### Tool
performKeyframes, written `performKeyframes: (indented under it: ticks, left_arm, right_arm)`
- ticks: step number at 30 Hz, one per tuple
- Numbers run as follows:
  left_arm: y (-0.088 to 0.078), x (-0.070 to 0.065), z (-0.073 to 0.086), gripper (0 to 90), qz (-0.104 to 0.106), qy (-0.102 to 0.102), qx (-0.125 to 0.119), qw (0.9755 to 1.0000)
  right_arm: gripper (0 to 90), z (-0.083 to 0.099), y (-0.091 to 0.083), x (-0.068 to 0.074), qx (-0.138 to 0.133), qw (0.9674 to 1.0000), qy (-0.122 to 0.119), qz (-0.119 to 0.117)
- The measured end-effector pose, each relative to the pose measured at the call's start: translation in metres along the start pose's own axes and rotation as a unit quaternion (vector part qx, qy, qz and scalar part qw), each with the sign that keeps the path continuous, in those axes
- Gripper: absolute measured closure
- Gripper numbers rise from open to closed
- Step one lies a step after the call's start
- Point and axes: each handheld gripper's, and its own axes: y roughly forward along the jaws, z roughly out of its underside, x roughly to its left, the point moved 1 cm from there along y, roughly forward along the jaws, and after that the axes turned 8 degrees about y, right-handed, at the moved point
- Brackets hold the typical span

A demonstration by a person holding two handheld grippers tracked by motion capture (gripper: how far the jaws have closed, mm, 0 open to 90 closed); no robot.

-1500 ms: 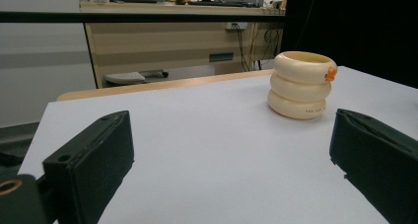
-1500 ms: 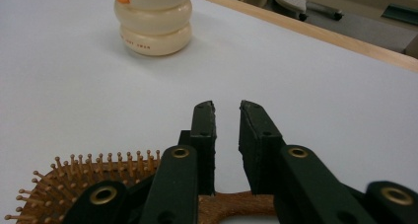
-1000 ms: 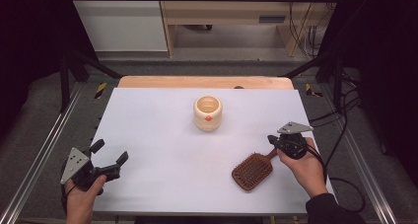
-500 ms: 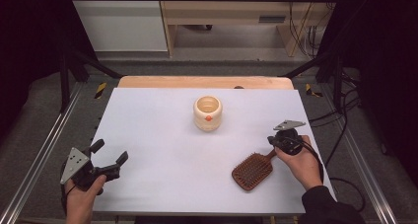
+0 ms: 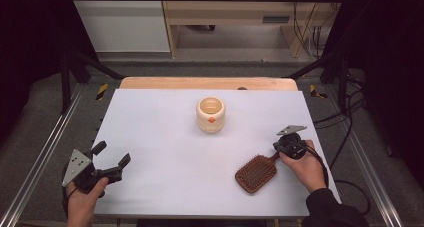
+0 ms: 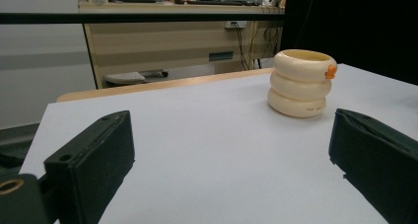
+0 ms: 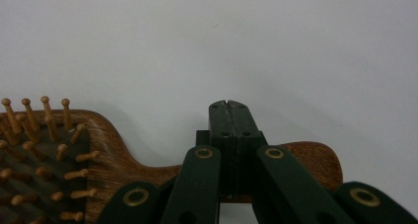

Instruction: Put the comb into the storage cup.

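A wooden hairbrush (image 5: 256, 173) lies bristles up on the white table (image 5: 165, 137) at the front right, its handle pointing back and right. My right gripper (image 5: 278, 148) is over that handle. In the right gripper view its jaws (image 7: 229, 105) are pressed together with nothing between the tips, and the brush handle (image 7: 315, 162) passes beneath them beside the bristle head (image 7: 44, 150). My left gripper (image 5: 111, 153) rests at the front left, open and empty. Between its jaws (image 6: 231, 150) I see bare table, with the cream ribbed cup (image 6: 300, 83) beyond.
The cream cup (image 5: 210, 114), with a small orange mark on its side, stands upright at the table's middle back. A wooden strip (image 5: 207, 83) borders the far edge. Metal rails (image 5: 45, 152) run along both sides and cables (image 5: 345, 122) hang at the right.
The right hand has sunk a little, bringing its gripper lower over the brush handle. The brush, the cup and the left gripper have stayed in place.
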Motion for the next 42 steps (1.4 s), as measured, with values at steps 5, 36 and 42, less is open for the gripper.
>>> performKeyframes:
  ticks: [5,36,42]
  left_arm:
    - [0.000,0.000,0.000,3.6,0.000,0.001,0.000,1.0000]
    - [0.001,-0.001,0.000,3.6,0.003,0.006,0.004,1.0000]
    - [0.001,-0.002,0.000,3.2,0.004,0.006,0.003,1.0000]
  right_arm:
    - [90.0,0.001,0.002,0.001,0.009,0.9999,-0.005,0.001]
    - [90.0,0.033,-0.021,0.011,0.047,0.9983,0.015,-0.031]
    - [90.0,0.039,-0.026,0.015,0.056,0.9972,0.025,-0.042]
